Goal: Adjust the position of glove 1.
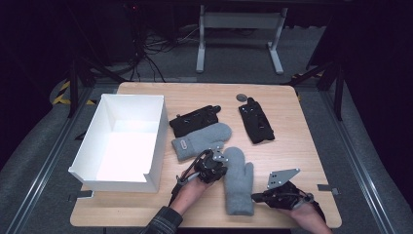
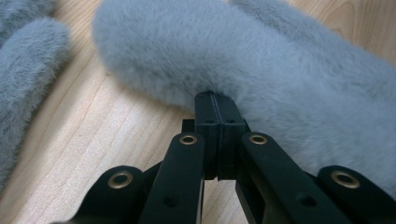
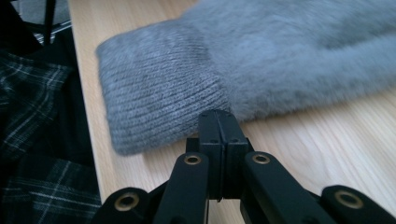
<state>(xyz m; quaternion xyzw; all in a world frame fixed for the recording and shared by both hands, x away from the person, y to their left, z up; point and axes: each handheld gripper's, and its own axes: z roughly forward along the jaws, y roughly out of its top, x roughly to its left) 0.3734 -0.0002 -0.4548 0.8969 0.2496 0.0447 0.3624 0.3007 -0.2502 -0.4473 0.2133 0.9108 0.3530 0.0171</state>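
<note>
The near grey mitten lies flat on the wooden table at the near edge, cuff toward the person and rounded tip pointing far, between the 2 grippers. Going from the left: a white open box stands on the left part of the table, its near wall cut low. Right of it, near the middle, a black glove lies at a slant, and just nearside of it a second grey mitten lies across, its labelled cuff toward the box. The left gripper sits at the left edge of the near grey mitten, beside its upper half; in the left gripper view its 2 jaws stand pressed together with their tips right against the fluffy edge, and whether any pile is pinched between them I cannot tell. Farther right and far, another black glove lies by itself, with a small dark round object just beyond it. The right gripper meets the near grey mitten's right edge close to the cuff; in the right gripper view its jaws are likewise together, tips touching where the ribbed cuff joins the fluffy part. A plaid sleeve shows at the near edge
</note>
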